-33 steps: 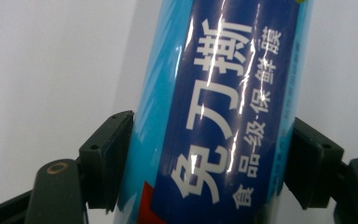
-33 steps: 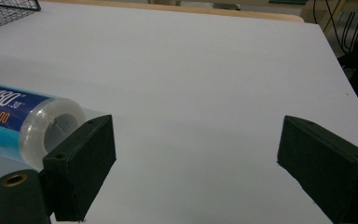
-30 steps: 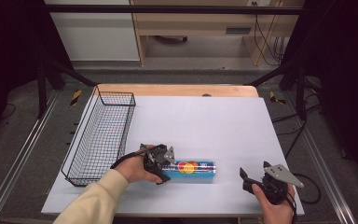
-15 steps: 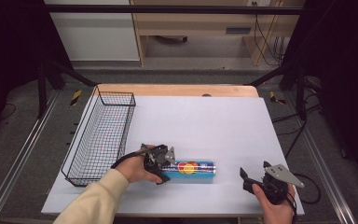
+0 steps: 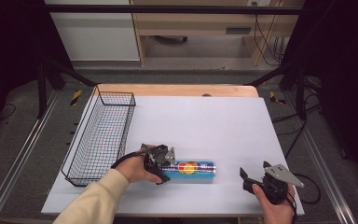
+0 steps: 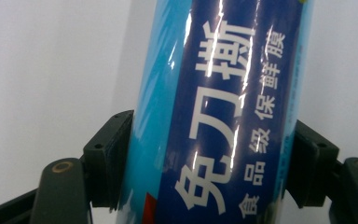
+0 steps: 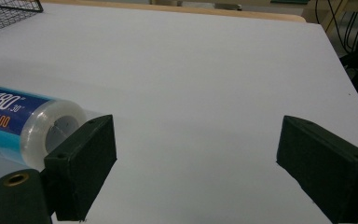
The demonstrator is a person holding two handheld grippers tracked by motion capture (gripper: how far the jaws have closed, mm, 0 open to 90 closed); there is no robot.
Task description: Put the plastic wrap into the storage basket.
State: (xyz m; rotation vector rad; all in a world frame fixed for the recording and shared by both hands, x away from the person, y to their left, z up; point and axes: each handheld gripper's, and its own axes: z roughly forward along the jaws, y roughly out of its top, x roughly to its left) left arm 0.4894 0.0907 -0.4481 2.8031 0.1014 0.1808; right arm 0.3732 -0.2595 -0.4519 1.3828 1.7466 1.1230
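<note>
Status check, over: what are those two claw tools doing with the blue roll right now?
Left gripper clamped on blue plastic-wrap roll, lying on white table. Right gripper open, empty. Path to black wire basket clear.

I see a blue roll (image 5: pixel 189 169) with white lettering and red and yellow circles, a black wire basket (image 5: pixel 101 135), a white table (image 5: pixel 205 121), black grippers, and my cream sleeve (image 5: pixel 91 204).
</note>
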